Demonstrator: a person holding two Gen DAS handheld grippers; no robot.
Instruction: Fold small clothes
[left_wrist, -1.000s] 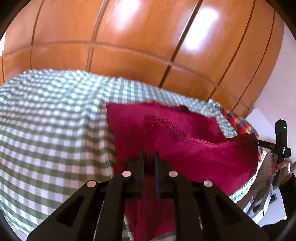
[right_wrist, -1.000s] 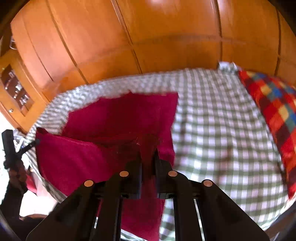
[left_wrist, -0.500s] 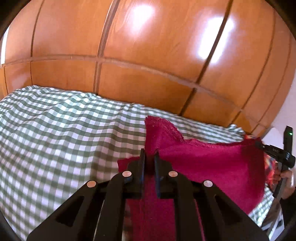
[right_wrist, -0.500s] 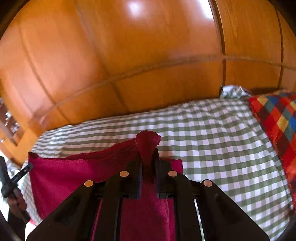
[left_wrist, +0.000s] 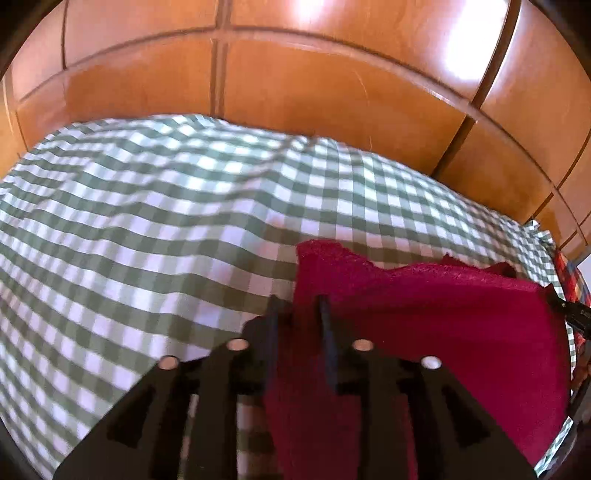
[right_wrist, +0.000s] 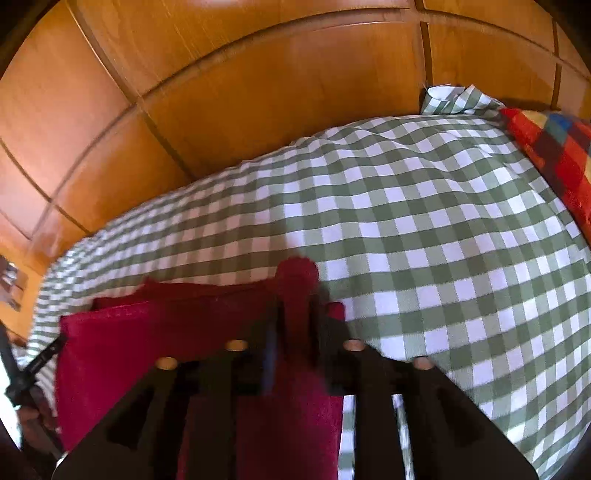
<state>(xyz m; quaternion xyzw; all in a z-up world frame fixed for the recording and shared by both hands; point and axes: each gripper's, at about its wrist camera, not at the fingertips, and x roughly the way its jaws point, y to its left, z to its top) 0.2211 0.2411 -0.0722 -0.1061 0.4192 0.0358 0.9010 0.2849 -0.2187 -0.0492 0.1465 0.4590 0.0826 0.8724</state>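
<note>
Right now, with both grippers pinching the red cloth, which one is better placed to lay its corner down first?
Probably neither: left gripper and right gripper each pinch a corner of the red cloth, at similar height above the checked sheet. Lower both together.

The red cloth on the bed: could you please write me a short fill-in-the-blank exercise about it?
1. The left claw is shut on a corner of the ___ cloth.
2. The right claw is ___ on another corner.
3. The bedsheet has a green and white ___ pattern.

Missing words: red; shut; checked
</note>
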